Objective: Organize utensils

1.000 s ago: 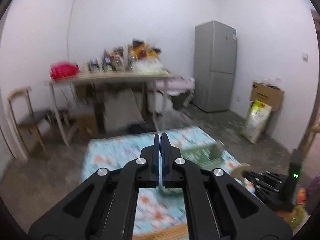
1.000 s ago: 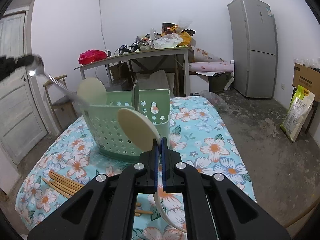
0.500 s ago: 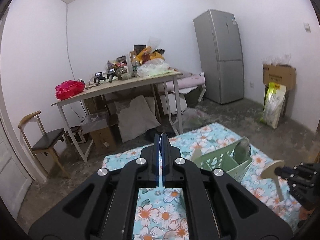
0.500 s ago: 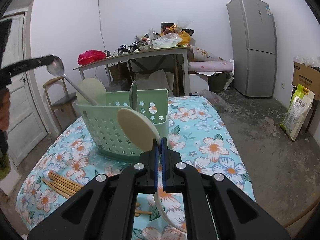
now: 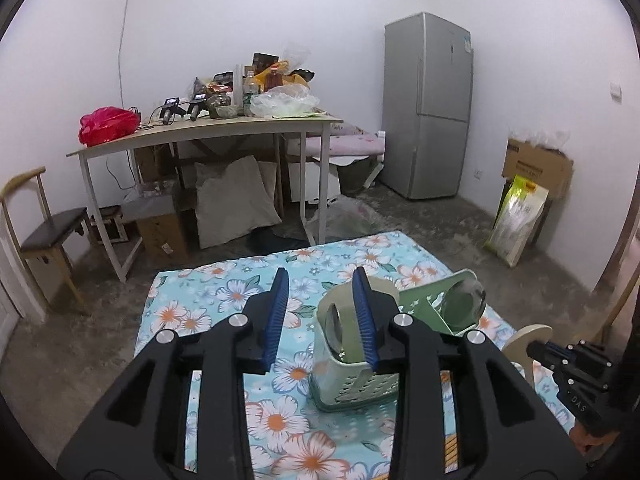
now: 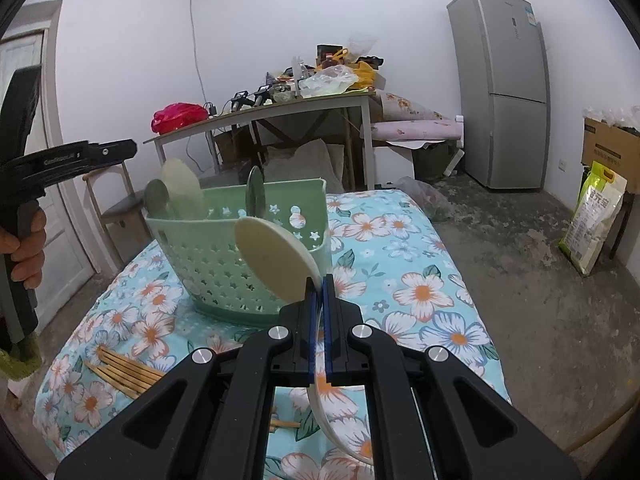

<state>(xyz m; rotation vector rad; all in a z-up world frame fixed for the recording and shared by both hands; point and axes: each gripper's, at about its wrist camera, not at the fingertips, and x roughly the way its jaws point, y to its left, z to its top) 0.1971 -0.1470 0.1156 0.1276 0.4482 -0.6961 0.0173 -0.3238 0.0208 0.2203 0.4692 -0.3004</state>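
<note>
A green perforated basket stands on the floral-cloth table. Upright in it are a cream paddle spoon and two metal spoons, one at the back wall. My left gripper hovers above and left of the basket, its jaws opening with nothing between them; it also shows side-on in the right wrist view. My right gripper is shut on the handle of a cream rice spoon, held just in front of the basket. Several bamboo chopsticks lie on the cloth.
Behind the table stand a cluttered desk, a wooden chair, a grey fridge, and a cardboard box with a yellow-green bag. A white door is at the left. A person's hand grips the left tool.
The left gripper brought a metal spoon down into the basket and let go; its jaws now stand apart. The right gripper with the cream spoon has not moved.
</note>
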